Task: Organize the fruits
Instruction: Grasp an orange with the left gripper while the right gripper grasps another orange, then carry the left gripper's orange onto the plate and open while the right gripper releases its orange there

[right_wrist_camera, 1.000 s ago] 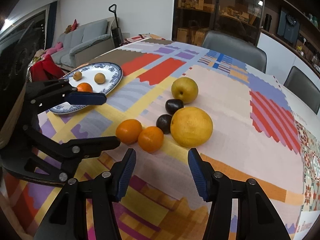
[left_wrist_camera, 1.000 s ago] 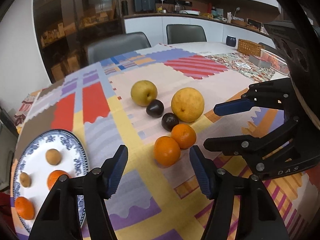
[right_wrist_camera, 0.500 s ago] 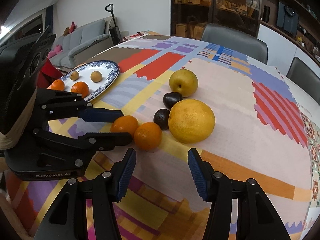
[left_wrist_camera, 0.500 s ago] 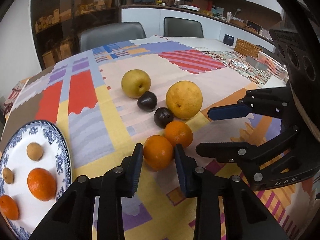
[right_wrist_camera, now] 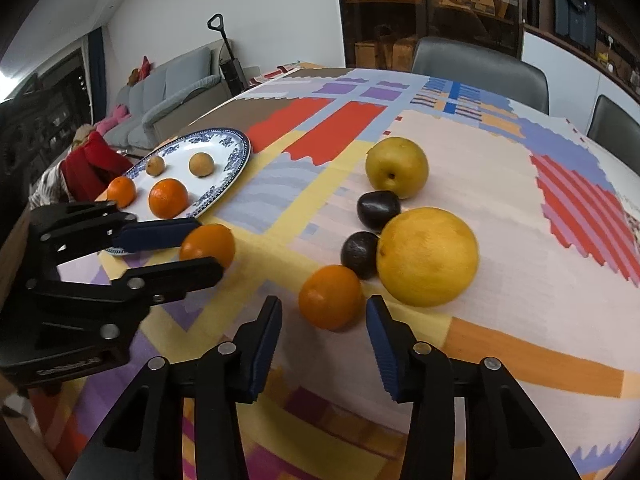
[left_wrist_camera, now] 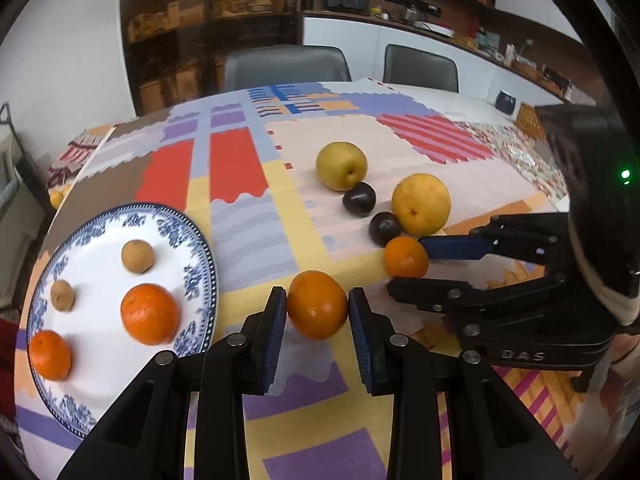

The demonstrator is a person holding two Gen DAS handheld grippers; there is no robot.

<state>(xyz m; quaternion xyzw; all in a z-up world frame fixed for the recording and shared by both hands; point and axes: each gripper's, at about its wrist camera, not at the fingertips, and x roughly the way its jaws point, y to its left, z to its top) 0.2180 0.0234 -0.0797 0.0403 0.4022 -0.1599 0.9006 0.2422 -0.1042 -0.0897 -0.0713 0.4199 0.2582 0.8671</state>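
My left gripper (left_wrist_camera: 317, 308) is shut on an orange (left_wrist_camera: 316, 304), held just right of the blue-and-white plate (left_wrist_camera: 200, 248). In the right wrist view this gripper (right_wrist_camera: 206, 248) and its orange (right_wrist_camera: 210, 242) sit by the plate's near rim (right_wrist_camera: 240, 152). My right gripper (right_wrist_camera: 322, 312) straddles a second orange (right_wrist_camera: 330, 296) on the tablecloth. Its jaws are closing, with a gap still showing at the left pad. The left wrist view shows that gripper (left_wrist_camera: 408, 268) around the same orange (left_wrist_camera: 406, 262). Two oranges and two small brown fruits lie on the plate.
Behind the second orange lie two dark plums (right_wrist_camera: 378, 210) (right_wrist_camera: 359, 254), a large yellow citrus (right_wrist_camera: 428, 256) and a yellow pear (right_wrist_camera: 396, 168). Grey chairs (right_wrist_camera: 476, 64) stand at the table's far side. The table edge runs just left of the plate.
The left gripper closed on one orange and drew it left toward the plate, away from the other. The right gripper came down around the second orange and its jaws narrowed.
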